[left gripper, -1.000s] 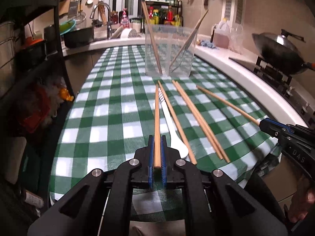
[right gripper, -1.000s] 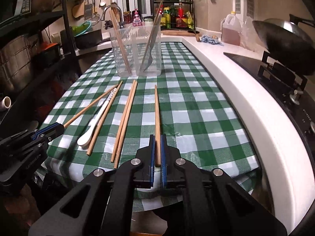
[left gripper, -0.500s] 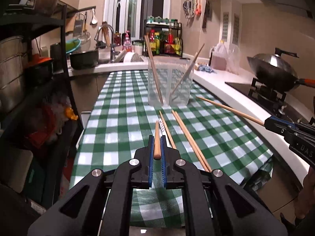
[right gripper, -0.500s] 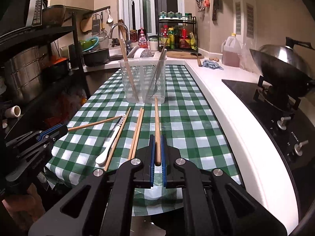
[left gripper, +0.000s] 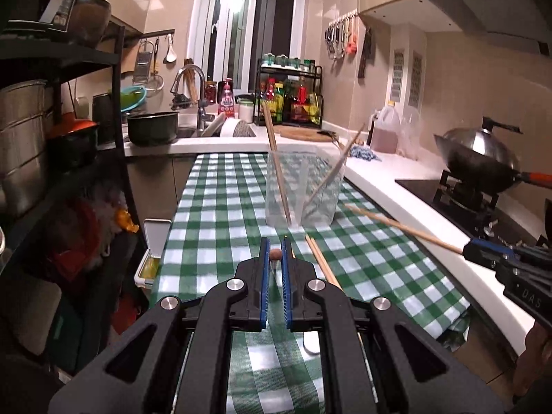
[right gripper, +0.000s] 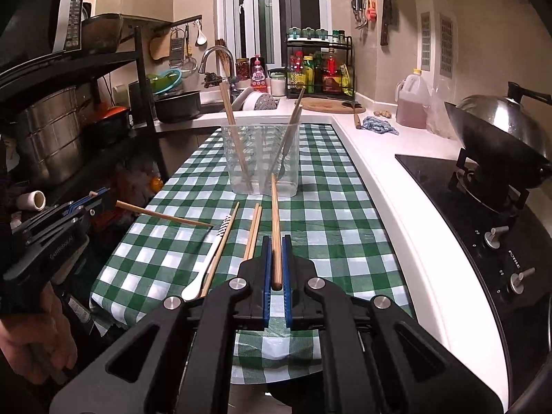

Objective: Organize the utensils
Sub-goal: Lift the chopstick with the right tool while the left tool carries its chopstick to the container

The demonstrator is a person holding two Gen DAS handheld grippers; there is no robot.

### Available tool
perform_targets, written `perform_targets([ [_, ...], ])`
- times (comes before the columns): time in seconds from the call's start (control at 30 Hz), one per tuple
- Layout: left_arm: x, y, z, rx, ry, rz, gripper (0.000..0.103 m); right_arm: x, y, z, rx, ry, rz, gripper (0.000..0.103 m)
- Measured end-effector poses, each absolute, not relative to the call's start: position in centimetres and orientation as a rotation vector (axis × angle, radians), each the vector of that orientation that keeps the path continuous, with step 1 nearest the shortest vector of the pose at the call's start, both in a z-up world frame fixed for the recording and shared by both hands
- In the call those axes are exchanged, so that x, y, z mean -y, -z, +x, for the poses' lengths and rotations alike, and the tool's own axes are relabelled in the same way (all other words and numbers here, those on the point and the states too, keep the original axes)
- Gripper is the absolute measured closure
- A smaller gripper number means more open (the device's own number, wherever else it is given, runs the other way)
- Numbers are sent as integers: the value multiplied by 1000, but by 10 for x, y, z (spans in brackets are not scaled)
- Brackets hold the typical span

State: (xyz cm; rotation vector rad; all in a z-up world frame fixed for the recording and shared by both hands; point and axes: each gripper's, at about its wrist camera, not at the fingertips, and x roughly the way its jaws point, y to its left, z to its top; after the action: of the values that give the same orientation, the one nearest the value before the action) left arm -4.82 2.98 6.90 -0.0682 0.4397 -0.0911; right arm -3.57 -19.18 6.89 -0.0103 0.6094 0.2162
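While both hand-held tools hover above the green-and-white checked tablecloth:
Left gripper: clamped on a wooden chopstick.
Table, near: white ceramic spoon between loose wooden chopsticks.
Far: clear plastic utensil holder, upright.
Right gripper: jaws pinching a second wooden chopstick.

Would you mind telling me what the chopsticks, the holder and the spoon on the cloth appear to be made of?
Chopsticks: probably bamboo or wood, given the matte tan surface and faint grain. Holder: likely clear plastic, since the cloth's checks show through its slightly hazy, thin walls. Spoon: glossy white with a dark patterned handle end, so ceramic or melamine; the look leaves that open.
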Motion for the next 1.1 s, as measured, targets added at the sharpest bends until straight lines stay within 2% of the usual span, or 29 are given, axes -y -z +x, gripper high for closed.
perform_targets([
  [0.43,-33,-88,-37,-416,103,-83,97,193,-97,-23,-580,-230,-4,97],
  [0.67,-38,-111,-20,-436,134,-82,97,190,-134,-5,-524,-248,-26,97],
  [1.1,-33,-125,21,-557,174,-76,96,173,-134,45,-620,-275,-48,97],
])
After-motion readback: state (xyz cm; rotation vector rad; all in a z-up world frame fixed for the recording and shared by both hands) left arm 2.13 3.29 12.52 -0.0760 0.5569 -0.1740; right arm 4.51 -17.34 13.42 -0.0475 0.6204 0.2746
